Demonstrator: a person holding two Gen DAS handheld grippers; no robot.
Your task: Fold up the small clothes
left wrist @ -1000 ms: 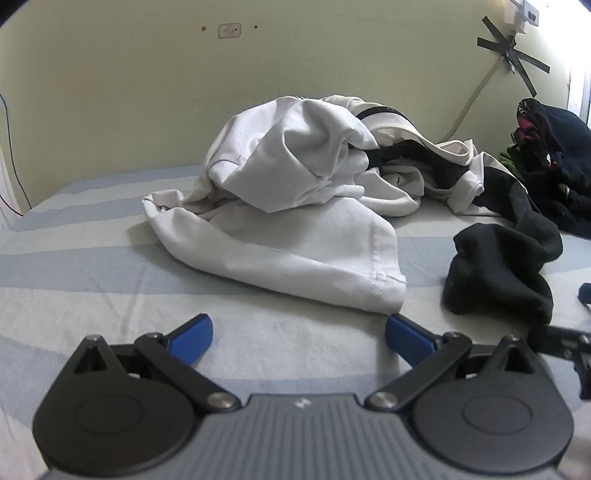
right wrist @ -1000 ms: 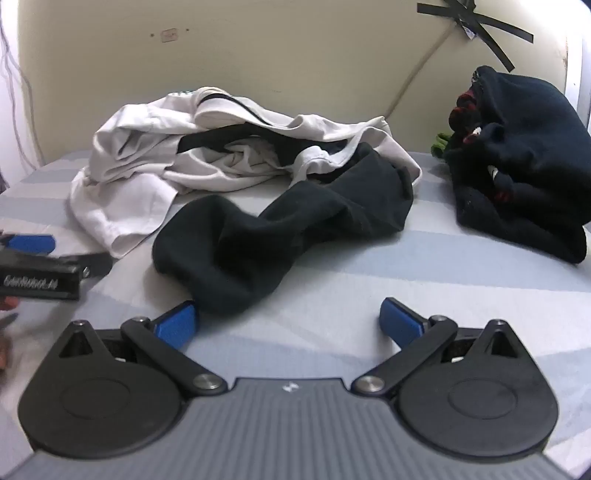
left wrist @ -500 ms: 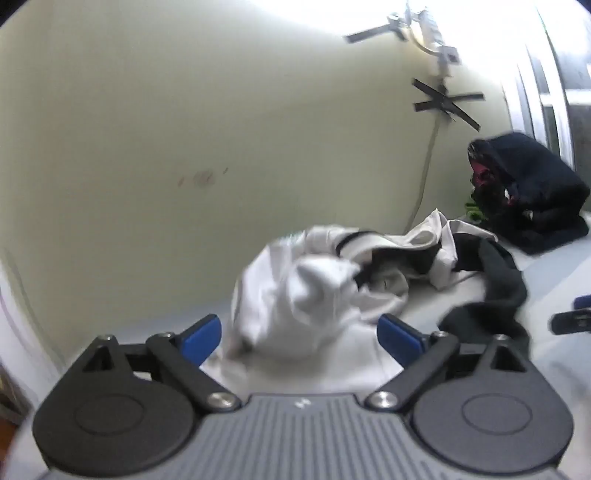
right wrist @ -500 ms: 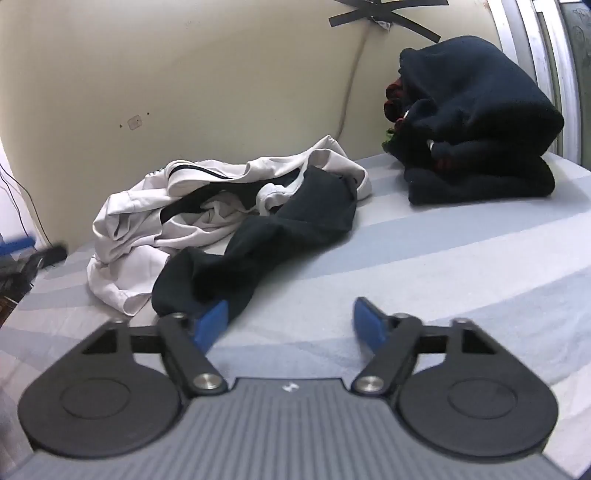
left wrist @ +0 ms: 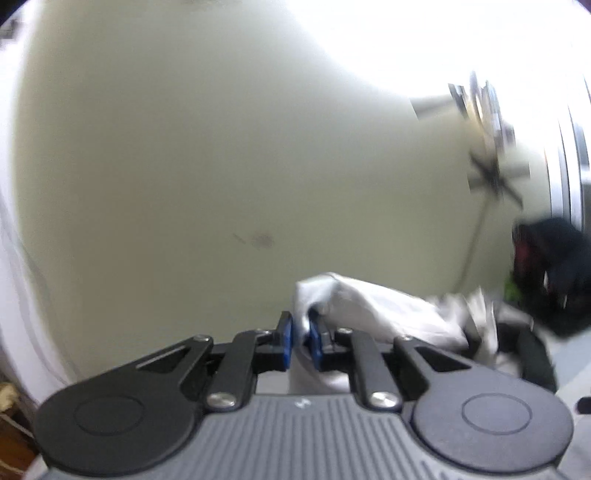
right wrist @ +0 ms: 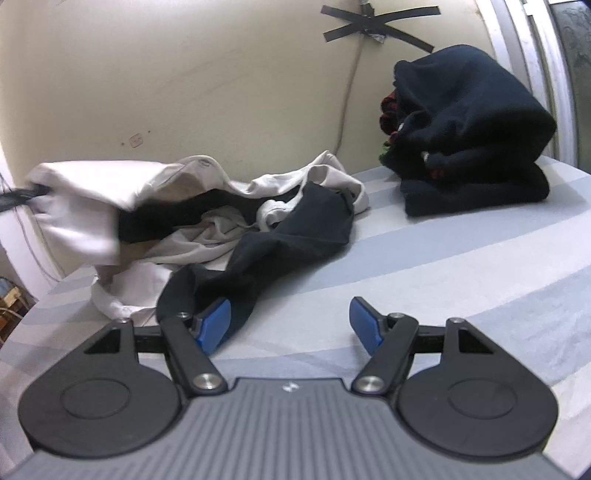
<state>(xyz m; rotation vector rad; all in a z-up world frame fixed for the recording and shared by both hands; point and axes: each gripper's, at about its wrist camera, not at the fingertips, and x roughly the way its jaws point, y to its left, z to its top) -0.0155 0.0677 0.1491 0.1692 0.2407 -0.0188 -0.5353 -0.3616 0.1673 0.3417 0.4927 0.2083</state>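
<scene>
My left gripper (left wrist: pixel 300 334) is raised, and its jaws are closing on a fold of the white garment (left wrist: pixel 384 306), which sits pinched between the blue pads. In the right wrist view that white garment (right wrist: pixel 85 206) is pulled up and stretched at its left end. A long black garment (right wrist: pixel 295 229) lies across it and trails toward me. My right gripper (right wrist: pixel 290 321) hovers low over the striped sheet, open, with only bare sheet between its fingers. Its left pad (right wrist: pixel 214 325) is right beside the black garment's near end.
A pile of dark clothes (right wrist: pixel 472 129) with red and green bits sits at the back right against the wall. The striped bed sheet (right wrist: pixel 443 266) stretches to the right. A cable (right wrist: pixel 347 96) runs down the wall under black tape (right wrist: pixel 373 26).
My left gripper went from wide open to shut on the white garment and rose, lifting the cloth. My right gripper narrowed a little and shifted toward the black garment's end.
</scene>
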